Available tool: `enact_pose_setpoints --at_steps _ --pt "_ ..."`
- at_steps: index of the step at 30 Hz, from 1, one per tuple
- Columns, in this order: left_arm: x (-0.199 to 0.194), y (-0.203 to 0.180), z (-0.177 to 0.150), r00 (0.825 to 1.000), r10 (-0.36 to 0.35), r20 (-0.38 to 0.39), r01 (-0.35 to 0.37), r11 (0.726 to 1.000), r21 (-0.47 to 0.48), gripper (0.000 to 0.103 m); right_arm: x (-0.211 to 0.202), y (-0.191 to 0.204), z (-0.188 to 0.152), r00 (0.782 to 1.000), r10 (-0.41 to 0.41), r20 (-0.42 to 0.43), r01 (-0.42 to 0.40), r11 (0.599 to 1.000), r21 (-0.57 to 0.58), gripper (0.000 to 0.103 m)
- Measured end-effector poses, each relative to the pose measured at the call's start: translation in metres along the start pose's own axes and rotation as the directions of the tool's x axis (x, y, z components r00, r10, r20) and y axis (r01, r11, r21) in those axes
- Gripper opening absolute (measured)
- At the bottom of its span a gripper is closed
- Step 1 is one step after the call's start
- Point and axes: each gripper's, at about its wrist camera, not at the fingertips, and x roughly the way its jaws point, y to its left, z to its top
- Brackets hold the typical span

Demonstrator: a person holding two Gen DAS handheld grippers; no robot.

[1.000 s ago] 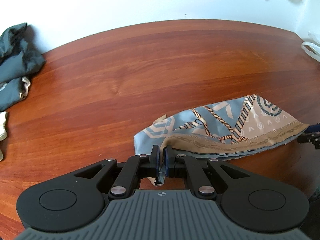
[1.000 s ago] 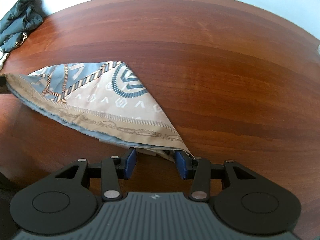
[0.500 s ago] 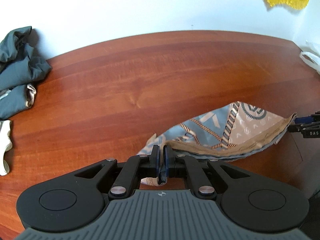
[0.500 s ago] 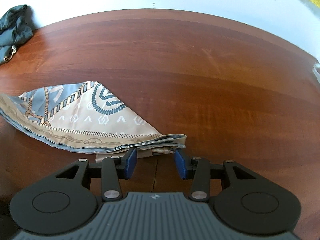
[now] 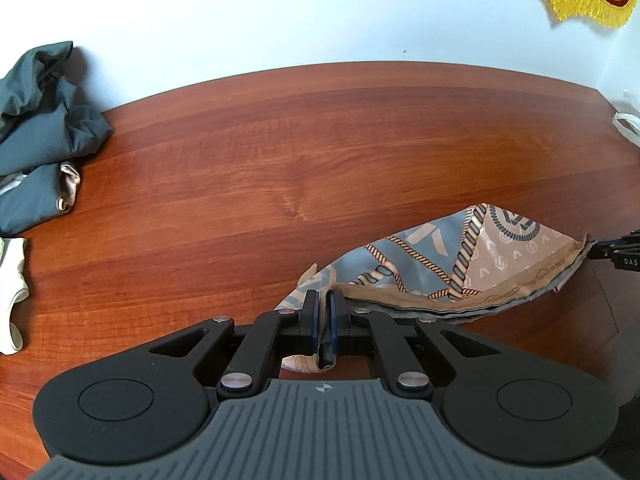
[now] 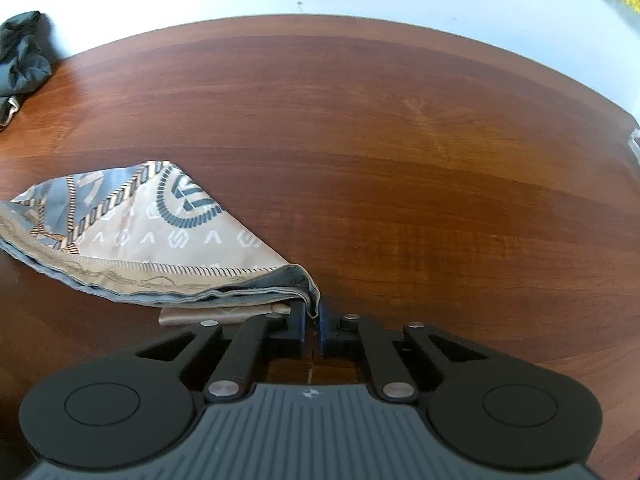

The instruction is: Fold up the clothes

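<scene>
The left tool (image 5: 323, 312) and right tool (image 6: 313, 322) are each clamping opposite ends of the folded scarf (image 6: 132, 236), which is stretching lengthwise between them over the surface (image 5: 280, 152).

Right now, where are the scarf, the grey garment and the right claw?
scarf (image 6: 168, 236): right wrist view, on its tan patterned top layer.
grey garment (image 5: 44, 128): left wrist view, on its crumpled middle.
right claw (image 6: 314, 322): right wrist view, between its tips, shut on the scarf's corner.
</scene>
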Motion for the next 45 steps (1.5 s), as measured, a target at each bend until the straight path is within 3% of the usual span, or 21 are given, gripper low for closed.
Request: enact_pose_setpoints --at_steps 16,25,30,38,45 --pt "-0.049 0.006 -0.052 0.998 -0.021 -0.055 0.023 0.999 0.030 0.006 -0.089 -0.004 -0.025 0.996 0.067 -0.059 -0.077 0.978 -0.194 0.003" --pt "-0.019 -0.005 -0.066 0.993 -0.040 -0.113 0.042 0.999 0.021 0.010 -0.112 -0.004 -0.034 0.998 0.031 -0.061 -0.043 0.978 -0.203 0.003" --pt "0.000 -0.014 -0.063 0.991 -0.058 -0.124 0.064 0.997 0.050 0.033 -0.109 -0.005 -0.035 0.999 0.013 -0.052 -0.023 0.982 -0.188 0.003" --pt "0.027 -0.030 -0.071 0.983 -0.042 -0.179 0.070 0.986 0.153 0.034 -0.103 -0.008 -0.030 0.999 0.024 -0.032 -0.028 0.987 -0.159 0.003" --pt "0.040 -0.031 -0.077 0.981 -0.009 -0.193 0.043 0.984 0.174 0.034 -0.101 -0.007 -0.030 0.999 0.033 -0.015 -0.035 0.988 -0.152 0.004"
